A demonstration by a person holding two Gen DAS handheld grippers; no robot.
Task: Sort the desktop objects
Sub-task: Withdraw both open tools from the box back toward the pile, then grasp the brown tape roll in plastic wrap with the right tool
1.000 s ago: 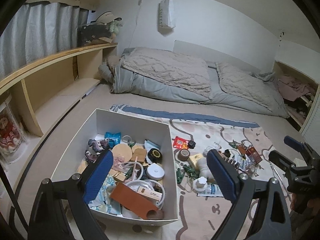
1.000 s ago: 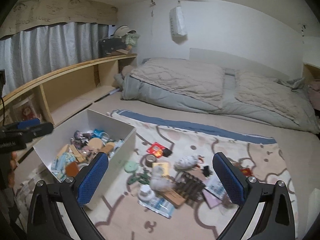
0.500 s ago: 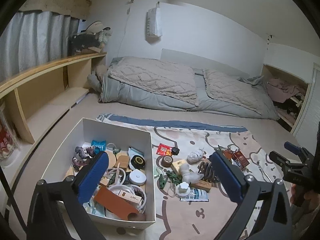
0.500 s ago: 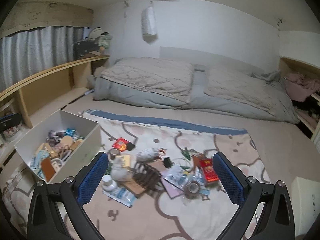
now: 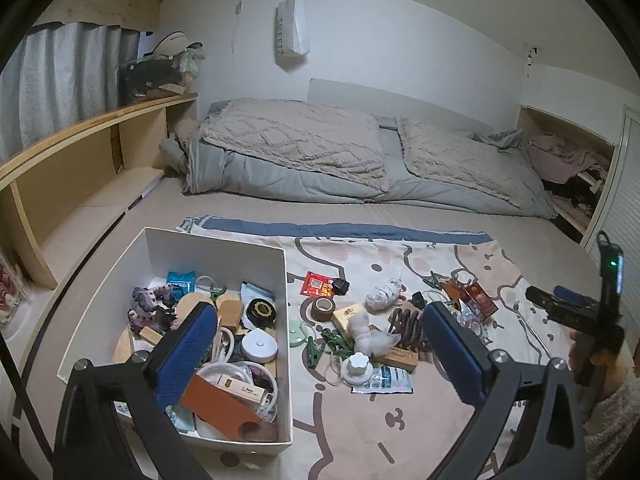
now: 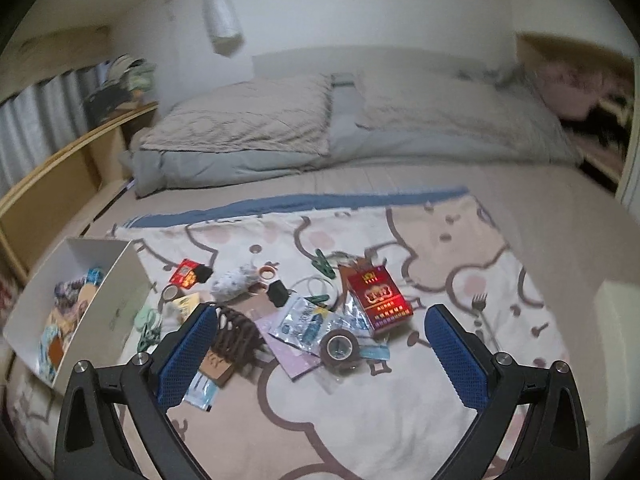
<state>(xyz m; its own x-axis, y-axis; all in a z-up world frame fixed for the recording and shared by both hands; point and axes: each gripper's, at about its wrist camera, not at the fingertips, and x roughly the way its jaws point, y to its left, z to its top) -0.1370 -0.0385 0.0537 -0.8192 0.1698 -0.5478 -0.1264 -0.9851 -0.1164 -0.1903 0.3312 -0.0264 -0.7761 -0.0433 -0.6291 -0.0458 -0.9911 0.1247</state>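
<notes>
A white box [image 5: 216,240] holding several small items stands on the left of a patterned blanket [image 5: 400,408]. My left gripper [image 5: 319,309] hangs open over the box's right wall, with nothing between its fingers. Loose clutter lies to the right of the box: a red cigarette pack [image 6: 378,296], a brown tape roll [image 6: 340,346], a dark ribbed clip [image 6: 236,332], green pegs [image 6: 324,264] and a white knob [image 5: 357,364]. My right gripper [image 6: 320,309] hovers above this pile. Its jaws are closing, still wide apart, and touch nothing.
A bed with grey-beige quilts [image 5: 360,160] lies behind the blanket. A wooden shelf [image 5: 80,136] runs along the left wall. A fork [image 6: 480,308] lies on the blanket's right side. A person's hand [image 5: 580,356] holds the right gripper at the right edge.
The right gripper swung right and dropped lower, so the clutter pile now sits between its fingers and the box has slid to the left edge. The left gripper drew back a little from the box.
</notes>
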